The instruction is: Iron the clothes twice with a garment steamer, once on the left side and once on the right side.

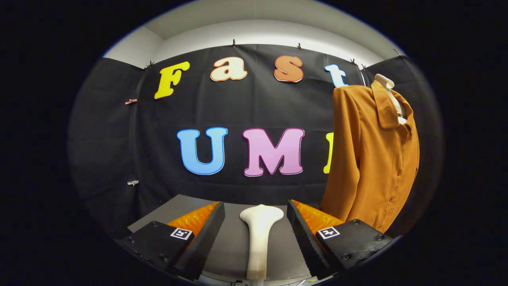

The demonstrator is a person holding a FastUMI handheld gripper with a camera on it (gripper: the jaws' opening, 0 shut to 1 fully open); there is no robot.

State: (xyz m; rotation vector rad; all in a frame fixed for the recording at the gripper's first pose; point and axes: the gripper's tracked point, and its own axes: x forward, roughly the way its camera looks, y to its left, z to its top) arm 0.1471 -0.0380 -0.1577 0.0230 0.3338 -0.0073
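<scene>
A white garment steamer [260,238] lies on the grey table [234,246], its handle running toward me and its wide head pointing away. My gripper [256,216] is open, with one finger [206,230] on each side of the steamer and a gap between each finger and the handle. To the right, beyond the right finger, an orange-brown buttoned shirt [377,159] hangs on a white mannequin bust [387,85], its front turned to the right.
The black cloth wall stands close behind the table's far edge. The shirt's hem hangs down to the table level right behind my right finger.
</scene>
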